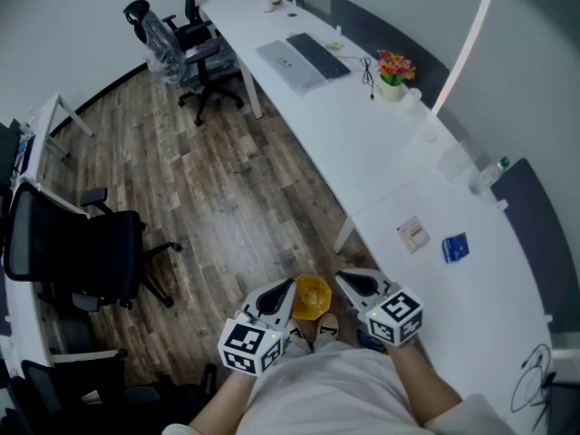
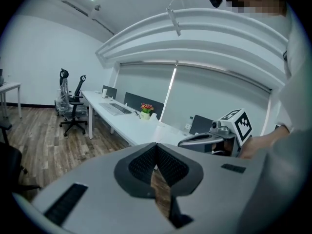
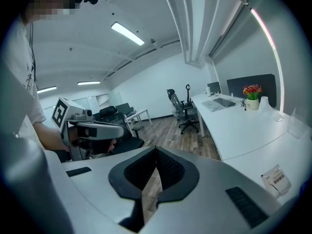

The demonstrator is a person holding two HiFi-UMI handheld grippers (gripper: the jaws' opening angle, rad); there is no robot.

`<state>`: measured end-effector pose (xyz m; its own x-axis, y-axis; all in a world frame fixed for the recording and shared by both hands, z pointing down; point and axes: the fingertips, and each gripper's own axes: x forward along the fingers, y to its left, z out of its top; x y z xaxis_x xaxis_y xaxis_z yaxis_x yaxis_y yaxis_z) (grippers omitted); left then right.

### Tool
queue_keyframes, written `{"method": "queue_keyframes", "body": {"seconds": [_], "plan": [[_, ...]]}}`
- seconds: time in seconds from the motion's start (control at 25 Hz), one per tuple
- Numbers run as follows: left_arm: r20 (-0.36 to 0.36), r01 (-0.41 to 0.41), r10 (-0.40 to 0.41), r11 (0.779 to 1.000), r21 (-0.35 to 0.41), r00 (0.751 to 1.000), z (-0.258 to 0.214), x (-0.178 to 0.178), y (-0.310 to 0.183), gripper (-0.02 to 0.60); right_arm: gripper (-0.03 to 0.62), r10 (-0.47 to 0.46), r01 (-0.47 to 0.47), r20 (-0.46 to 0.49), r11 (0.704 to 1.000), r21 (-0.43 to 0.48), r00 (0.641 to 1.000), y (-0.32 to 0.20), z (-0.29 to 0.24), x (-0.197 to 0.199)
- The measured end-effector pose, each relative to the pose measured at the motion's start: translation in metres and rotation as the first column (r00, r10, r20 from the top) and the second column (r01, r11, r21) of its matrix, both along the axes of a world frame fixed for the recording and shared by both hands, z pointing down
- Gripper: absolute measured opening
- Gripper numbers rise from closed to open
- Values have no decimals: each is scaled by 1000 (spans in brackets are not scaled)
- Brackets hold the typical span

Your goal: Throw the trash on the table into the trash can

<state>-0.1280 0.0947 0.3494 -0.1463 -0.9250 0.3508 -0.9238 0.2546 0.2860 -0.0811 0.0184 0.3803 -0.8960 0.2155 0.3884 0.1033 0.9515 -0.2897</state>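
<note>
On the white table (image 1: 381,166) lie a small pale packet (image 1: 414,234) and a blue packet (image 1: 456,247). The pale packet also shows at the lower right of the right gripper view (image 3: 276,178). A yellow trash can (image 1: 312,295) stands on the wood floor by the table's edge, between my two grippers. My left gripper (image 1: 281,299) hangs just left of the can, shut and empty, its jaws meeting at the tips (image 2: 156,145). My right gripper (image 1: 353,285) is just right of the can at the table's edge, also shut with nothing in it (image 3: 156,150).
A black office chair (image 1: 82,252) stands to the left on the floor, two more chairs (image 1: 186,48) at the far end. Further along the table are a keyboard (image 1: 317,54), a flower pot (image 1: 392,75) and cables (image 1: 535,379) at the near right.
</note>
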Motion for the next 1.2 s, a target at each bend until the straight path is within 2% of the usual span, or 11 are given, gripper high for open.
{"method": "queue_keyframes", "body": {"seconds": [0.36, 0.52, 0.84, 1.0, 1.2], "plan": [[11, -13, 14, 999, -41, 1000, 3, 4, -1, -1, 32, 30, -30, 16, 1000, -8, 999, -9, -6, 3], [11, 0, 0, 1000, -18, 1000, -3, 4, -3, 2, 32, 39, -39, 13, 999, -16, 999, -14, -5, 8], [34, -34, 35, 999, -18, 999, -7, 8, -4, 1, 32, 62, -62, 8, 998, -17, 998, -24, -6, 12], [23, -91, 91, 996, -10, 996, -8, 14, -11, 0, 32, 102, -102, 11, 995, -11, 995, -31, -10, 19], [8, -204, 204, 979, 5, 979, -5, 34, -32, 2, 31, 208, -208, 1, 978, 6, 978, -50, -8, 48]]}}
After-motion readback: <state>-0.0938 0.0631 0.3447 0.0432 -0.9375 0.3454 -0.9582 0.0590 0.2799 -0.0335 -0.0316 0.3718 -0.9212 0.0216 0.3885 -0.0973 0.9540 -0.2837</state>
